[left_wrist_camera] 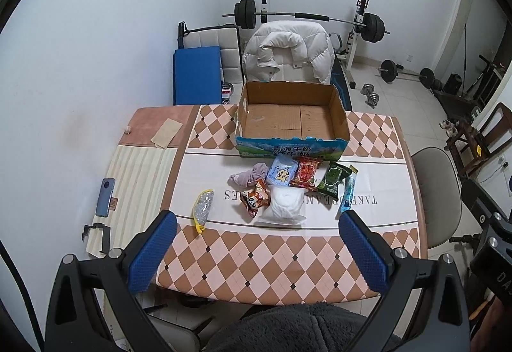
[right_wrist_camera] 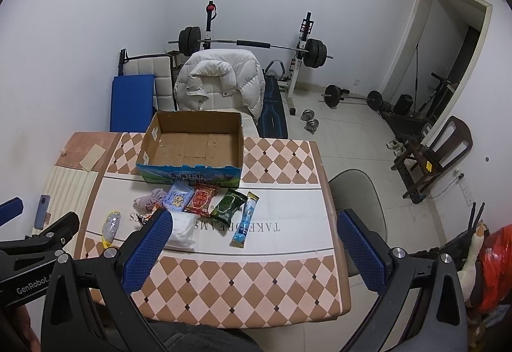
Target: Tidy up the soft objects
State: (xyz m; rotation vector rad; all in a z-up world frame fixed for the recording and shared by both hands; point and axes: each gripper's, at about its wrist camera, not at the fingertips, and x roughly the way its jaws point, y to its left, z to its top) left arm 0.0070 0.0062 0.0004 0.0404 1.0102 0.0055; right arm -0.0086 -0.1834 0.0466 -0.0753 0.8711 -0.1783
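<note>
- The soft objects lie in a loose cluster on the worktop [left_wrist_camera: 368,156], just in front of the open cardboard box [left_wrist_camera: 291,115]: a purple cloth [left_wrist_camera: 248,176], a light blue tissue pack [left_wrist_camera: 281,172], a red snack packet [left_wrist_camera: 305,174], a dark green packet [left_wrist_camera: 332,182], a slim blue sachet [left_wrist_camera: 348,192], an orange cartoon packet [left_wrist_camera: 256,200] and a white bagged pad [left_wrist_camera: 284,206].
- A clear pouch with yellow trim [left_wrist_camera: 203,209] sits apart to the left of the cluster.
- The packets touch and partly overlap, so a pinch on one would likely drag or lift a neighbour; the orange cartoon packet is tucked against both the cloth and the white pad.
- Slick film wrappers could slip out of a shallow pinch, and air-filled ones may squirm or crush.
- The cloth may trail a loose end and snag on the box's front wall.
- The box looks empty and light; a nudge from a carried item could push it toward the far edge.
- The left tool [left_wrist_camera: 256,243] is spread wide and holds nothing, hovering above the near worktop.
- The right tool [right_wrist_camera: 252,243] is likewise spread and empty; its left finger hides part of the white pad, so aim there is uncertain.
- The two tools are close side by side and could collide over the same cluster.
- A phone [left_wrist_camera: 105,196] at the left edge could be knocked.
</note>
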